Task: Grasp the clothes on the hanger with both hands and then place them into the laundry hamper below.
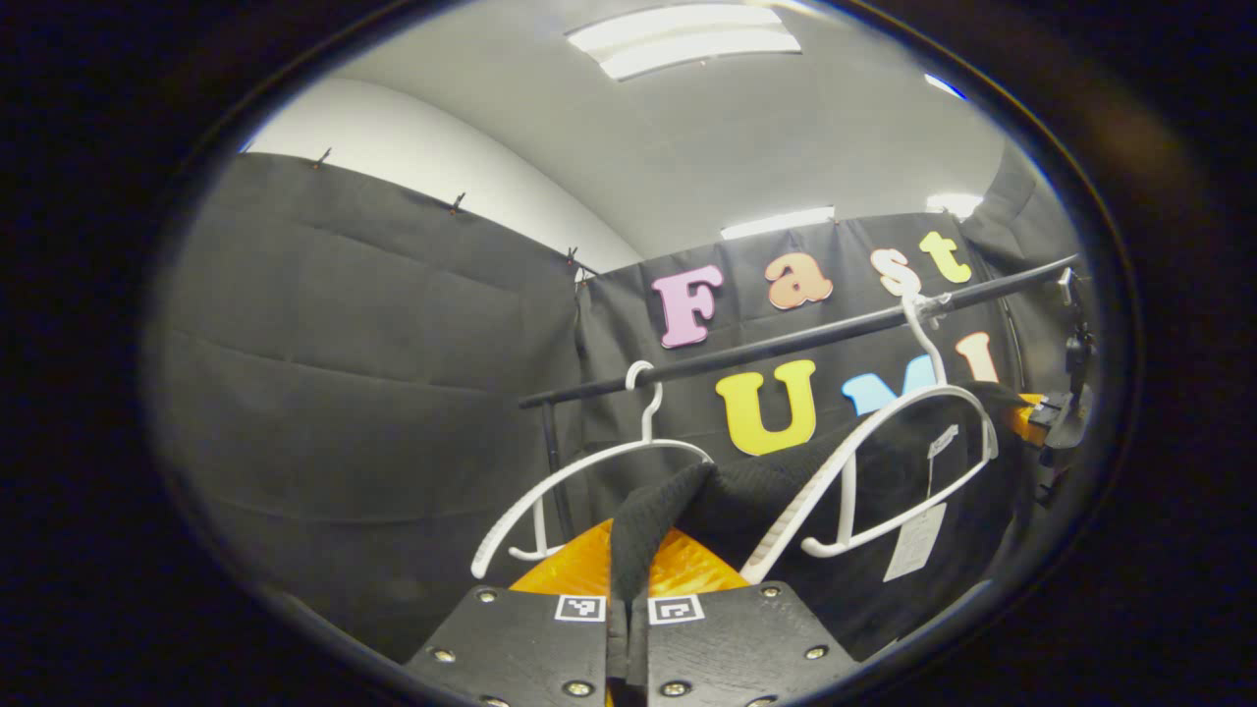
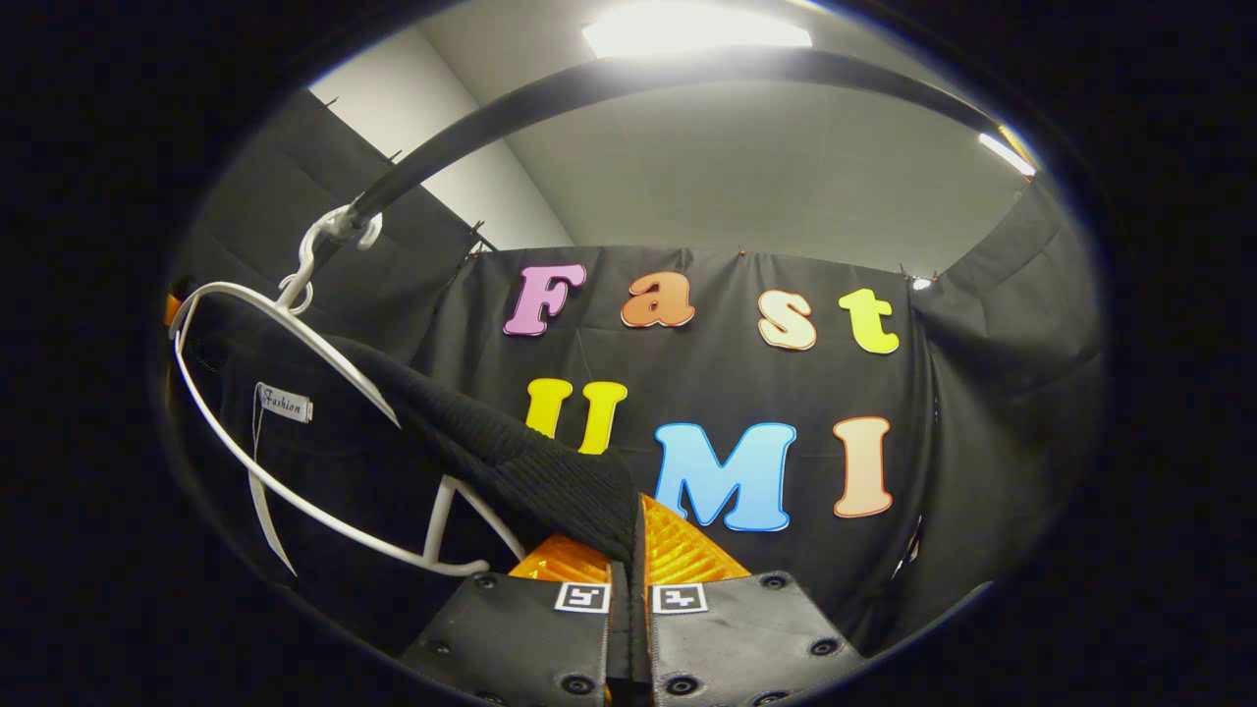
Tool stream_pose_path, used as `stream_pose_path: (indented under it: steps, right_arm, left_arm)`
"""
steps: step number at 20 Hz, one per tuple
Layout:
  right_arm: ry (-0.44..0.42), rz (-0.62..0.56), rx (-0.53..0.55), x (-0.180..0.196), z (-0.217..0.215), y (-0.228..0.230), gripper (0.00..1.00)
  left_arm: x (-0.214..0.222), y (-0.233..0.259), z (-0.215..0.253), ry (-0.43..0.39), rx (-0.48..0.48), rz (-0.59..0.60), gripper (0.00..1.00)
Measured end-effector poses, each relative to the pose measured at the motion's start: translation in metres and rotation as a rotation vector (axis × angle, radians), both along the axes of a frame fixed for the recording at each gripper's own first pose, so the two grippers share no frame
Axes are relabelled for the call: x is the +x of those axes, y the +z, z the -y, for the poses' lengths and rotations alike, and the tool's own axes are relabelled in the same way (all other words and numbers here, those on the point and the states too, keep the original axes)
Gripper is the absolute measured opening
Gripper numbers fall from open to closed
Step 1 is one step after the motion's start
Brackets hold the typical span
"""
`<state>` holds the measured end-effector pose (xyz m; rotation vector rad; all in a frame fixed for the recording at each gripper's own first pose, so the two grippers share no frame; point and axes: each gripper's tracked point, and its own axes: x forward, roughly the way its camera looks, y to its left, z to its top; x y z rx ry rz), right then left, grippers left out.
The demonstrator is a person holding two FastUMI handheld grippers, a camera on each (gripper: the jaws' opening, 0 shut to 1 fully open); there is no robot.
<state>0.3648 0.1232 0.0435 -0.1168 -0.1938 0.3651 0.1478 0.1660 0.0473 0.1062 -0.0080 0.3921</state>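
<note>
A black knit garment [image 1: 884, 471] hangs on a white hanger [image 1: 884, 432] hooked over a black rail [image 1: 786, 344]. My left gripper [image 1: 628, 579] is shut on the garment's one shoulder edge, which stretches from the hanger toward its fingers. In the right gripper view the same garment [image 2: 471, 432] drapes off the white hanger [image 2: 255, 432], and my right gripper [image 2: 628, 560] is shut on its other shoulder. The other gripper's body [image 1: 1056, 412] shows at the far right of the left gripper view.
A second white hanger [image 1: 589, 481], bare, hangs on the rail to the left of the garment. The rail [image 2: 589, 88] arcs overhead in the right gripper view. A paper tag [image 1: 913, 540] dangles from the garment. Black cloth walls close the booth.
</note>
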Motion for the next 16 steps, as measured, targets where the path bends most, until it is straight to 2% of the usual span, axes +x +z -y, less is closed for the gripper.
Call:
stream_pose_path:
  steps: [6,16]
  right_arm:
    - [0.006,-0.068,-0.018,-0.004,-0.003,-0.018,0.01]
    - [-0.016,-0.106,-0.057,-0.003,0.012,-0.046,0.02]
  left_arm:
    - [-0.004,-0.032,0.003,-0.032,-0.005,-0.048,0.01]
    - [-0.012,-0.08,0.02,-0.098,-0.05,-0.117,0.0]
